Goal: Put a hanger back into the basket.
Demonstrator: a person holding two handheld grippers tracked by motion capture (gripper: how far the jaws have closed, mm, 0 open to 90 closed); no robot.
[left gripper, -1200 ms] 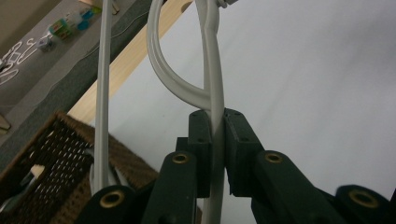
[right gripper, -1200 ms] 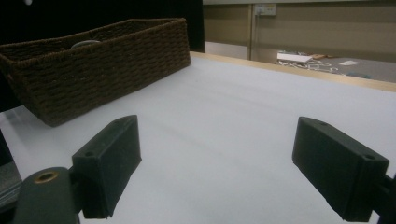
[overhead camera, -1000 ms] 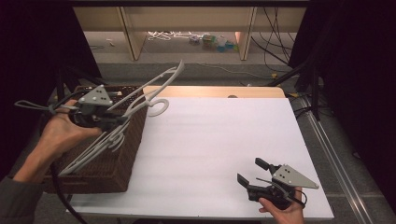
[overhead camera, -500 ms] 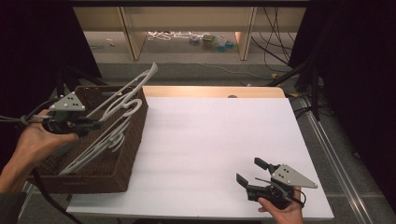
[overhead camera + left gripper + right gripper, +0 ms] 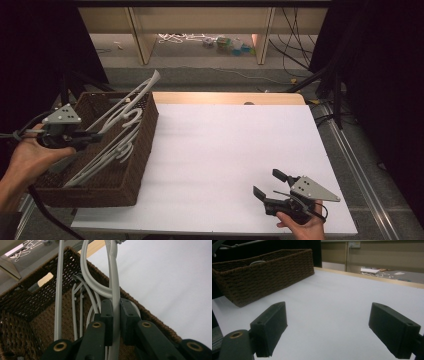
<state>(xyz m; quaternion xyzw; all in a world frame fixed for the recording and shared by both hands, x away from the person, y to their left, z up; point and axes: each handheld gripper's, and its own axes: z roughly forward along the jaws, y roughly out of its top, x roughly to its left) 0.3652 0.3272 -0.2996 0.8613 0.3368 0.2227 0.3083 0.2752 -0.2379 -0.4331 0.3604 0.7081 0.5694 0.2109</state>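
Fingers of the left gripper (image 5: 116, 322) clench one grey hanger (image 5: 113, 277) over one wicker basket (image 5: 142, 150); right gripper (image 5: 270, 186) released.

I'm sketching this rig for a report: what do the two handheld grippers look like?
Both are black, each with two blocky flat-faced jaws on jointed links with brass-coloured pins. The left gripper and the right gripper each carry a grey three-cornered plate on top with small dark dots. A black cable trails from each; the left one hangs past the table edge.
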